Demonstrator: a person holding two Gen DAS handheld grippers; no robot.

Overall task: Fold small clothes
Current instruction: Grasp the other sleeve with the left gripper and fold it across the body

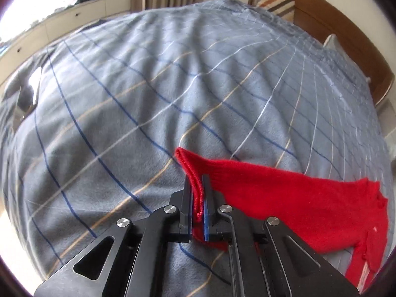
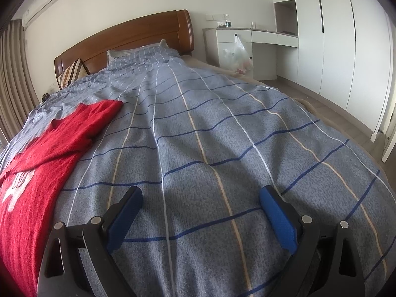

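Observation:
A small red knit garment (image 1: 304, 205) lies on the grey checked bedspread (image 1: 153, 94). My left gripper (image 1: 198, 185) is shut on a folded edge of it, the red cloth pinched between the blue pads, and the rest of it trails off to the right. In the right wrist view the same red garment (image 2: 42, 158) lies at the left, with a white print on it. My right gripper (image 2: 200, 195) is open and empty over bare bedspread (image 2: 222, 133), to the right of the garment and apart from it.
A wooden headboard (image 2: 128, 39) and striped pillow (image 2: 71, 73) stand at the bed's far end. White desk (image 2: 250, 36) with a plastic bag (image 2: 237, 57) and wardrobes (image 2: 329, 39) are to the right. A window ledge with drawers (image 1: 61, 22) runs along the left.

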